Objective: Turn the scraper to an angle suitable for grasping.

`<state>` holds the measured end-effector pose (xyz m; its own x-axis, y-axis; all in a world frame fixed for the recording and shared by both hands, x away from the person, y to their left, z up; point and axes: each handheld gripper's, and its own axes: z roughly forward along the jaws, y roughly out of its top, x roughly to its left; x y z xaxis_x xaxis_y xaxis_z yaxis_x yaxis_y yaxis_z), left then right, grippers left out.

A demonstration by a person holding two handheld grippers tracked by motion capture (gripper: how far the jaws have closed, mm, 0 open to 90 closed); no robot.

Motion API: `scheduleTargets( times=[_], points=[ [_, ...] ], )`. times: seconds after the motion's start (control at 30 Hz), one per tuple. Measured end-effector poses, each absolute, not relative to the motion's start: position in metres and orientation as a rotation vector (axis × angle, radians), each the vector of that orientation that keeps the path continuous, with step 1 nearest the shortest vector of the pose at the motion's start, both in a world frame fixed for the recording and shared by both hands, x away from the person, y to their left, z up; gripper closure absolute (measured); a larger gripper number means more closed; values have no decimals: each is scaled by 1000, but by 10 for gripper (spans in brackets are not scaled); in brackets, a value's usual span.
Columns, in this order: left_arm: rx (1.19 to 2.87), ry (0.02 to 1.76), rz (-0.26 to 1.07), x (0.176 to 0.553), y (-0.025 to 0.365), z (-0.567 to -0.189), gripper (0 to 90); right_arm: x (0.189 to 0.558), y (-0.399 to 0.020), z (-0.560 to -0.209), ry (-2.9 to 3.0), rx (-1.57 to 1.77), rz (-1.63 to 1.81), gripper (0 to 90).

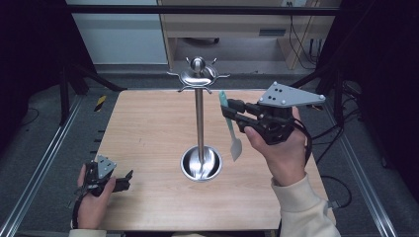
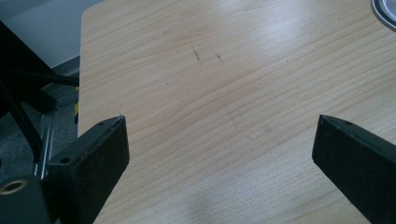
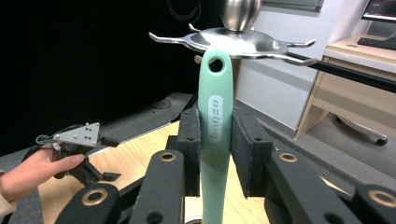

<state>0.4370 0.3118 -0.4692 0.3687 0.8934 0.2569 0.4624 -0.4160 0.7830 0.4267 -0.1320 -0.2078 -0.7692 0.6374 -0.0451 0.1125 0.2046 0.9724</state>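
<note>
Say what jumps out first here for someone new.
The steel rack standing mid-table, hooks fanned out at its top and a round base below. Just right of it, the right tool is raised and shut on a mint-green spatula, whose hanging hole sits just below a hook in the right gripper view. The left tool rests open, holding nothing, near the table's front-left corner.

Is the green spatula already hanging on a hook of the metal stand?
No, the right gripper holds the spatula just below the stand's hooks.
</note>
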Motion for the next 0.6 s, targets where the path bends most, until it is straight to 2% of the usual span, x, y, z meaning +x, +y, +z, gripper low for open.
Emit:
scheduleTargets(
  times=[0.6],
  points=[
    [2036, 1163, 906, 437, 310, -470, 36, 428, -119, -206, 2060, 695, 1574, 740]
  ],
)
